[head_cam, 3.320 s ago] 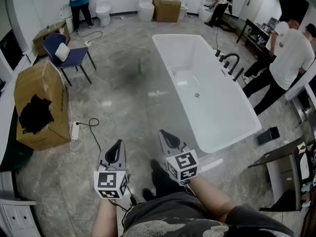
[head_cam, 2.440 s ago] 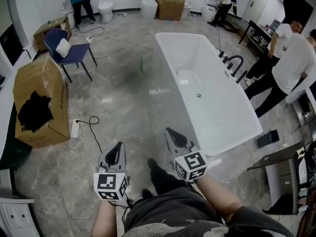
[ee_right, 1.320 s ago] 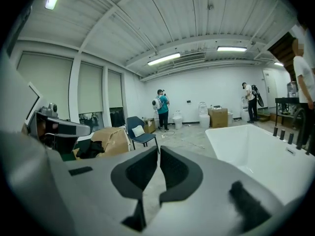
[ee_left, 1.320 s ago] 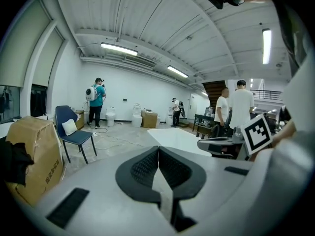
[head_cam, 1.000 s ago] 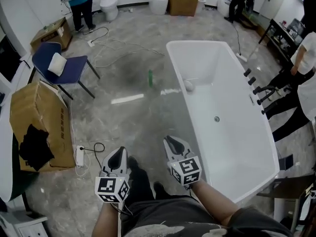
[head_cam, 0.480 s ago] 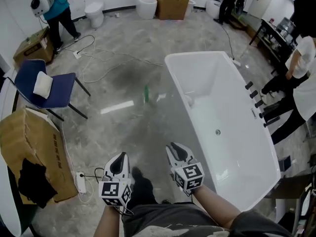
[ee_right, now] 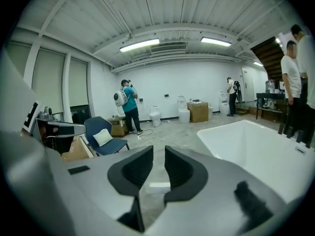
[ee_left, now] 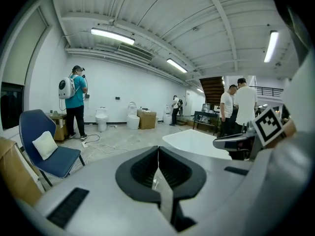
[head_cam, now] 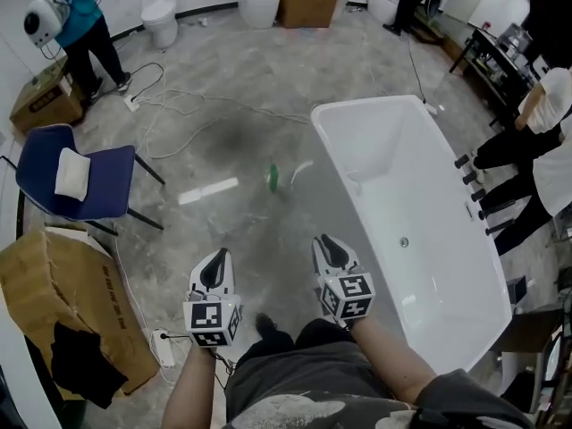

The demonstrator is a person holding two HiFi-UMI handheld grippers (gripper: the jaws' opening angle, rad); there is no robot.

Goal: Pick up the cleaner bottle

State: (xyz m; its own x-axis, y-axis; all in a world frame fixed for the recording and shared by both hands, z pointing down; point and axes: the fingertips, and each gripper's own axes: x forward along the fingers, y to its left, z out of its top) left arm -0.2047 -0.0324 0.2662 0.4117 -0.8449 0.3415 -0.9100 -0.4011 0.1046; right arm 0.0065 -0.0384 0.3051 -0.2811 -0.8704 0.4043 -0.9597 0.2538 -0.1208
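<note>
- My left gripper (ee_left: 157, 154) is pinched shut with nothing in it. My right gripper (ee_right: 156, 161) has a narrow gap and is empty too.
- The green cleaner bottle (head_cam: 273, 177) sits on the floor well ahead of both, just beside the white bathtub (head_cam: 366, 104).
- Off to the left there's a blue chair (head_cam: 36, 164) with a white cushion (head_cam: 71, 173), and a cardboard box (head_cam: 45, 280) with dark cloth (head_cam: 80, 365) against its side.

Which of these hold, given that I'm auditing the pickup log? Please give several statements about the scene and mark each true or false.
1. The green bottle is outside the bathtub. True.
2. The right tool grips the green bottle. False: its jaws stand slightly apart with nothing between them, and the bottle is well ahead of it.
3. The left tool has its jaws together. True.
4. The blue chair has a bare seat. False: a white cushion lies on it.
</note>
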